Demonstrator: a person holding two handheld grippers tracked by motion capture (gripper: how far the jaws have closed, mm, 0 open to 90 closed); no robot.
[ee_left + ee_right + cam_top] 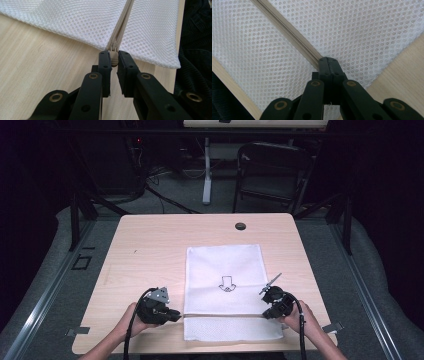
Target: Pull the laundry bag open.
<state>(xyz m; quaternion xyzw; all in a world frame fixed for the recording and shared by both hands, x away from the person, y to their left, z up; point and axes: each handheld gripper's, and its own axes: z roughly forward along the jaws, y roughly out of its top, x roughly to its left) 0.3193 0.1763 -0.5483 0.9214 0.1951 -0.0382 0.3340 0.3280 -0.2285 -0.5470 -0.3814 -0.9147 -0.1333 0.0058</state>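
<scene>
One white mesh bag (223, 290) lies flat near the front edge of a wooden table (150, 245), the left gripper (114, 61) clamped on the zipper pull (114, 58) at its left end, the right gripper (328, 65) clenched on the zipper's (287, 32) right end.

High view: pale rectangular wooden desk (150, 245) brightly lit from overhead, room beyond its far edge and both sides dim to near black. White mesh zippered bag (224, 270) close to overexposed, weave lost. Picture soft, low detail. Gripper views: even light, mesh holes crisp mid-frame; black jaws at the bottom slightly soft, with faint sheen. Shadows weak, short.
</scene>
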